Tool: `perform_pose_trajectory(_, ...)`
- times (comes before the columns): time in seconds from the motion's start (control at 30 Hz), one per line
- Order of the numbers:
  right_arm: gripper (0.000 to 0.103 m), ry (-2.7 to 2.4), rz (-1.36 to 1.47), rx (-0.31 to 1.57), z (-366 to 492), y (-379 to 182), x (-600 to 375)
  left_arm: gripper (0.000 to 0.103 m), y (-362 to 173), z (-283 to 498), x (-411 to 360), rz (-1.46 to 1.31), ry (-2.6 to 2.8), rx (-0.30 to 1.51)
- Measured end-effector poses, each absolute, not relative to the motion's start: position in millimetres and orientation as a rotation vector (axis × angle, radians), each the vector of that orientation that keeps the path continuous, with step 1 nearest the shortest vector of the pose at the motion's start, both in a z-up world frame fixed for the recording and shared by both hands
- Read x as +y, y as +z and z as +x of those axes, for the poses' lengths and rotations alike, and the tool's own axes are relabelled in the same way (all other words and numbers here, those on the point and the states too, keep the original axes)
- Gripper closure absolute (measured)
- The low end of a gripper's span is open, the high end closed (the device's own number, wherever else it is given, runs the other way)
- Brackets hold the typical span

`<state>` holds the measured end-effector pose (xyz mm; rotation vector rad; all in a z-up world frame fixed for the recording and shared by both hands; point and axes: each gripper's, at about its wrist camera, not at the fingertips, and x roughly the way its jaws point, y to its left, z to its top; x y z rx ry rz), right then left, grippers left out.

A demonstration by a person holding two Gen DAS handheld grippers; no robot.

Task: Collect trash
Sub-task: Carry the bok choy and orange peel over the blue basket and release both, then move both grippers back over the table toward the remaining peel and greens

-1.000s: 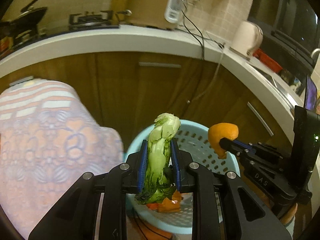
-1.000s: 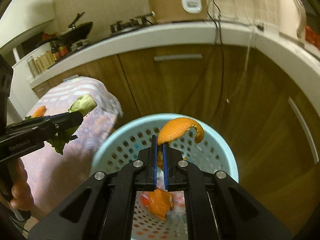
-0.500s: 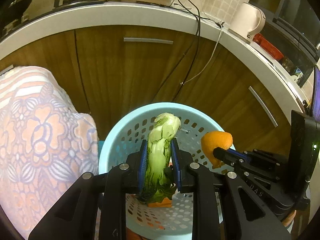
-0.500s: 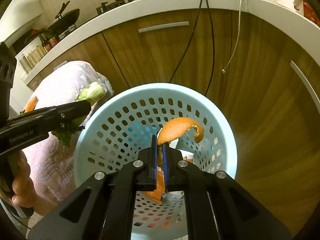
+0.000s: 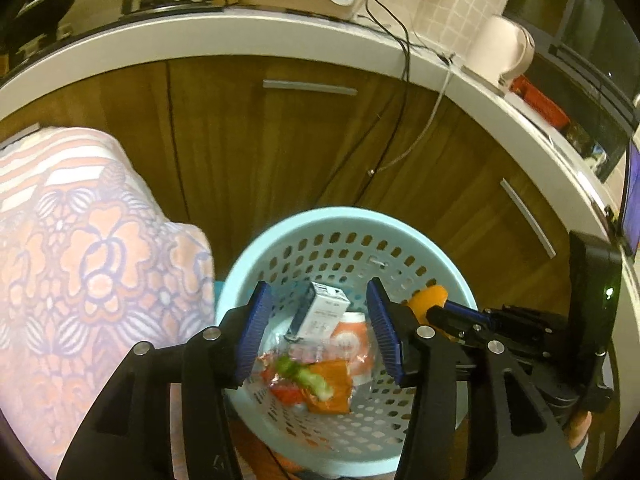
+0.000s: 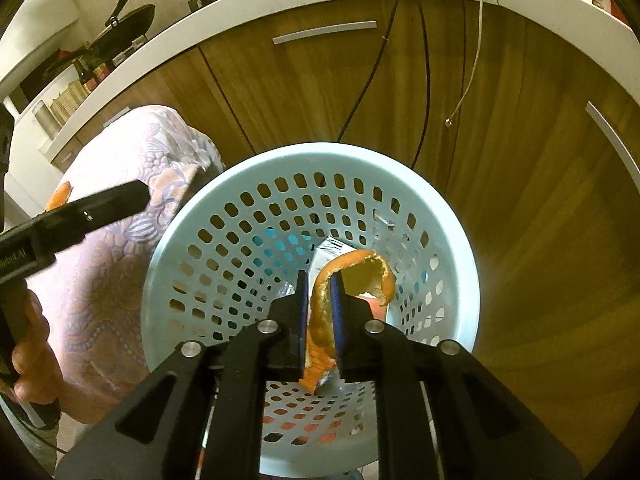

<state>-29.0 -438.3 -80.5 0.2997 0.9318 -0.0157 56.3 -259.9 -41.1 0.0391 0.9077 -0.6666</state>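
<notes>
— Over the pale-blue perforated plastic basket [image 5: 404, 242], what is each tool doing?

— Left gripper [image 5: 320, 330]: jaws opening, nothing between them; the green vegetable stalk [image 5: 306, 374] lies at the bottom among wrappers. Right gripper [image 6: 320, 312]: jaws opening, the curled orange peel [image 6: 352, 276] between the pads, above the basket.

— Nearby?

— A white carton [image 5: 324, 314] inside.

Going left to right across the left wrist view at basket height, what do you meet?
Floral cloth → left gripper, jaws opening with nothing between them, over the blue basket → orange peel → right gripper.
</notes>
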Motion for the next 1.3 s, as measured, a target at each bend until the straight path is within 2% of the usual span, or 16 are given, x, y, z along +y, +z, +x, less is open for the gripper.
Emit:
perform_pose_trajectory(0.13, 0.080, -0.005, 0.275, 0.903, -31, -72, -431, 0.054, -33, 57, -246, 0.008, -0.652, 0.883)
perform_pose_trajectory(0.27, 0.056, 0.002, 0.243, 0.853, -34, -59, -422, 0.054, -22, 55, -231, -0.022, -0.635, 0.852)
perform_pose_trajectory(0.3, 0.055, 0.003, 0.235, 0.843, -34, -56, -419, 0.054, -19, 54, -226, -0.030, -0.632, 0.842)
perform_pose_trajectory(0.7, 0.055, 0.116, 0.125, 0.723, -20, -7, -356, 0.049, 4, 45, -149, -0.136, -0.517, 0.747)
perform_pose_trajectory(1.17, 0.055, 0.364, 0.005, 0.625, 36, 30, -215, 0.049, 16, 53, 3, -0.268, -0.223, 0.682)
perform_pose_trajectory(1.3, 0.055, 0.419, 0.017, 0.634, 59, 30, -177, 0.039, 14, 73, 42, -0.227, -0.144, 0.709)
